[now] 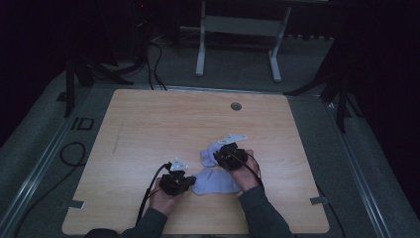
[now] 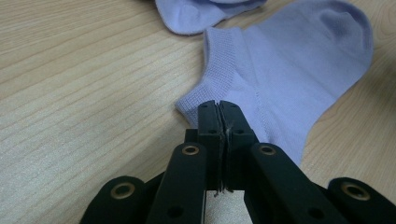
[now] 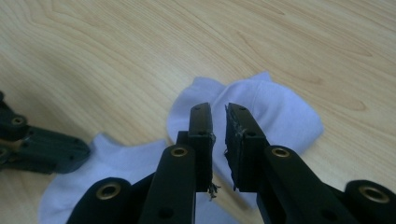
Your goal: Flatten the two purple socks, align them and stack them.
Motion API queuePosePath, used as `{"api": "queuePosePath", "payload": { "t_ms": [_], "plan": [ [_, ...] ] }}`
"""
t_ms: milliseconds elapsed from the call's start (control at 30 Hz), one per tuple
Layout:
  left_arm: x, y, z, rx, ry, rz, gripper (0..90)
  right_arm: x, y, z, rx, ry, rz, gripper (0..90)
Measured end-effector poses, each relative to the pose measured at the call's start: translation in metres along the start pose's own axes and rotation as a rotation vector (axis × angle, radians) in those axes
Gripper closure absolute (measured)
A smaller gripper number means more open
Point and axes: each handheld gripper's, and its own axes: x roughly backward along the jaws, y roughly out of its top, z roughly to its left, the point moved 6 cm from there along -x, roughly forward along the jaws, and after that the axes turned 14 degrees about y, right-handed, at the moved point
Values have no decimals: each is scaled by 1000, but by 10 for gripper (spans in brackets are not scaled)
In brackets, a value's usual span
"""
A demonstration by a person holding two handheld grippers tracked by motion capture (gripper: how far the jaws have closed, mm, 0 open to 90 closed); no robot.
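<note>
Left gripper (image 2: 219,108) is clamped on the near sock's (image 2: 289,70) cuff. Right gripper (image 3: 218,112) hovers slightly parted over the other sock (image 3: 275,112), holding nothing, so pairing's barely started.

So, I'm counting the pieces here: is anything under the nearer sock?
Bare table shows all round the nearer sock, and it lies flat. The second sock lies apart, beyond it. The left gripper pinches its cuff. Anything thin beneath stays covered.

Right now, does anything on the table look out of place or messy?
Little stands out. Two lilac socks lie apart and askew rather than paired: one sock is pinched at its cuff by the left gripper, the other sock is bunched under the right gripper.
</note>
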Motion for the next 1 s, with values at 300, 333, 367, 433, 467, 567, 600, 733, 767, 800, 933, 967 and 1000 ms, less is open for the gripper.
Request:
{"api": "queuePosePath", "payload": {
  "t_ms": [300, 333, 367, 433, 467, 567, 600, 733, 767, 800, 933, 967, 1000],
  "plan": [
    [0, 0, -1, 3, 0, -3, 865, -12, 14, -12, -21, -6, 29, 780],
    [0, 0, -1, 3, 0, -4, 865, -12, 16, -13, -25, -5, 27, 776],
    [0, 0, -1, 3, 0, -4, 866, -12, 18, -14, -36, 1, 24, 773],
    [0, 0, -1, 4, -1, -4, 866, -15, 21, -16, -55, 12, 25, 766],
    [0, 0, -1, 3, -1, -3, 866, -17, 22, -18, -59, 16, 28, 763],
    [0, 0, -1, -1, 2, -6, 866, -26, 23, -21, -77, 28, 49, 742],
    [0, 0, -1, -1, 3, -5, 866, -30, 23, -21, -93, 37, 51, 730],
    [0, 0, -2, -1, 3, -5, 866, -42, 22, -24, -120, 40, 61, 712],
    [0, 0, -2, -1, 3, -5, 866, -45, 22, -24, -126, 32, 68, 711],
    [0, 0, -2, -2, 4, -5, 866, -47, 22, -25, -131, 27, 76, 711],
    [0, 0, -2, -4, 4, -6, 866, -59, 19, -28, -167, 31, 122, 752],
    [0, 0, -2, -6, 5, -6, 866, -61, 18, -29, -171, 26, 129, 798],
    [0, 0, -2, -8, 7, -6, 865, -62, 17, -29, -173, 19, 135, 847]
  ]
}}
